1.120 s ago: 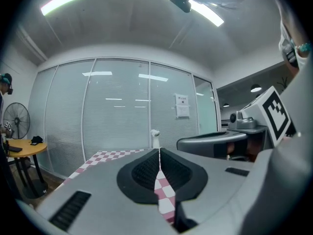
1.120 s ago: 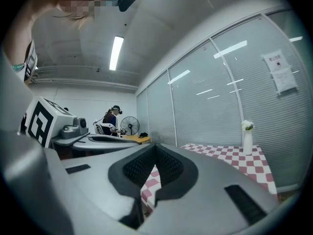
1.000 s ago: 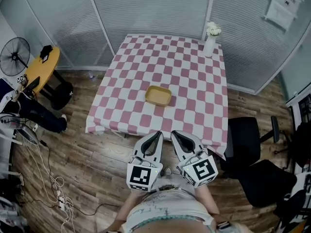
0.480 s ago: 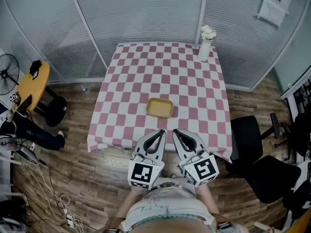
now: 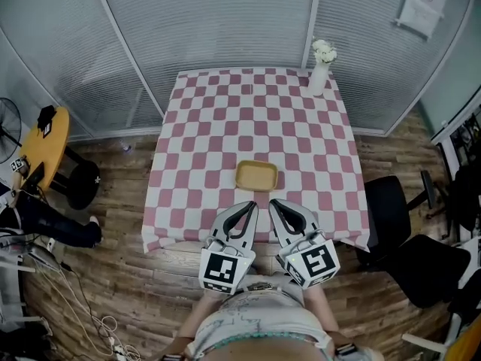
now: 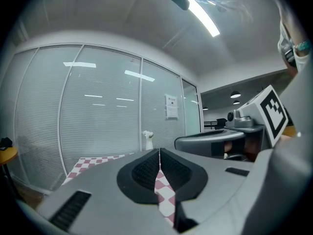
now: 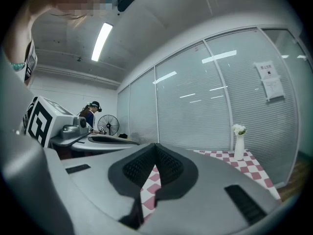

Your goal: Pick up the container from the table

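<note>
in the head view a table (image 5: pixel 218 126) draped in a pink-and-white checked cloth stands against a glass wall with blinds. the container (image 5: pixel 256 176), a shallow yellow rectangular tray, lies flat on the cloth in the near half of the table, toward its 6 o'clock edge and a little right of the middle. nothing touches it.

the left hand-held gripper (image 5: pixel 248 206) and the right hand-held gripper (image 5: pixel 276 204) are held side by side, close together, at the table's 6 o'clock edge. their tips point toward 12 o'clock and reach just over the cloth's near edge. the container lies at 12 o'clock from them, near but apart from both.

in the left gripper view the two dark ribbed pads meet at the tips, so the jaws are closed with nothing between them. only a sliver of checked cloth shows through the narrow gap lower down. the right gripper view shows the same: pads pressed together at the tips, nothing held, checked cloth seen below through the slit.

a white vase with white flowers (image 5: pixel 319 74) stands upright at the table's 1 o'clock corner, well apart from the container. a black office chair (image 5: pixel 391 209) sits on the wooden floor at the table's 4 o'clock side. a round yellow side table (image 5: pixel 46 135) stands off at 9 o'clock, and a sheet of paper (image 5: pixel 418 6) hangs on the glass wall at 2 o'clock.
</note>
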Demonstrator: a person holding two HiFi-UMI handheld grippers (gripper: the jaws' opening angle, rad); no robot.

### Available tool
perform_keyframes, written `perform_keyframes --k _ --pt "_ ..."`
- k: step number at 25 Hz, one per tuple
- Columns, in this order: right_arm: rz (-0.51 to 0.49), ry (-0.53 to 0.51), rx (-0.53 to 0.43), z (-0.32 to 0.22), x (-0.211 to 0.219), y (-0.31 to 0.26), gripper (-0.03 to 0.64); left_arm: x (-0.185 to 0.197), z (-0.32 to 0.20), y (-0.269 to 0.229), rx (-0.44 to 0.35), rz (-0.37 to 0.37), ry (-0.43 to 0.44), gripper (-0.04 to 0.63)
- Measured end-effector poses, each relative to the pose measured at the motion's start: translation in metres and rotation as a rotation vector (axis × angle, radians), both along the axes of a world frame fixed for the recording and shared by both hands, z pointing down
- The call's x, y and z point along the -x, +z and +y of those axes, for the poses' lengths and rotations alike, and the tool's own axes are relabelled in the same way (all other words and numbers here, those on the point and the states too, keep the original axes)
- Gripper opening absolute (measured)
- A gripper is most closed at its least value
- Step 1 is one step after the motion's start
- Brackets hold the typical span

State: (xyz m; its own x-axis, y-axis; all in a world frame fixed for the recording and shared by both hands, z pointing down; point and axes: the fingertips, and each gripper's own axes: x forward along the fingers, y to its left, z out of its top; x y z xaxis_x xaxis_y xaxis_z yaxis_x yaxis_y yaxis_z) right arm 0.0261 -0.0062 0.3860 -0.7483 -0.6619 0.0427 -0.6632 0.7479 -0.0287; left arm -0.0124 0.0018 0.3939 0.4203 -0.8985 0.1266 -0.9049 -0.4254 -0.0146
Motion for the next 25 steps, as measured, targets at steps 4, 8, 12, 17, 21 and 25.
perform_keyframes --k 4,8,12,17,21,25 --pt "0.017 0.014 0.004 -0.003 0.012 0.005 -0.006 0.016 -0.002 0.004 0.007 0.000 0.005 0.018" --pt "0.039 0.020 0.003 -0.007 0.022 0.010 -0.006 0.031 -0.005 0.008 0.012 -0.001 0.007 0.018" --pt "0.061 0.018 0.013 -0.011 0.025 0.018 -0.006 0.037 -0.009 0.011 0.017 0.003 0.004 0.018" --pt "0.065 0.014 0.018 -0.024 0.020 0.017 -0.006 0.034 -0.019 0.011 0.021 0.008 -0.005 0.018" --pt "0.065 -0.011 0.013 -0.045 0.017 0.013 -0.006 0.031 -0.038 0.008 0.015 0.014 -0.031 0.018" --pt "0.063 -0.052 -0.007 -0.068 0.014 0.003 -0.006 0.026 -0.058 0.000 0.007 0.016 -0.058 0.018"
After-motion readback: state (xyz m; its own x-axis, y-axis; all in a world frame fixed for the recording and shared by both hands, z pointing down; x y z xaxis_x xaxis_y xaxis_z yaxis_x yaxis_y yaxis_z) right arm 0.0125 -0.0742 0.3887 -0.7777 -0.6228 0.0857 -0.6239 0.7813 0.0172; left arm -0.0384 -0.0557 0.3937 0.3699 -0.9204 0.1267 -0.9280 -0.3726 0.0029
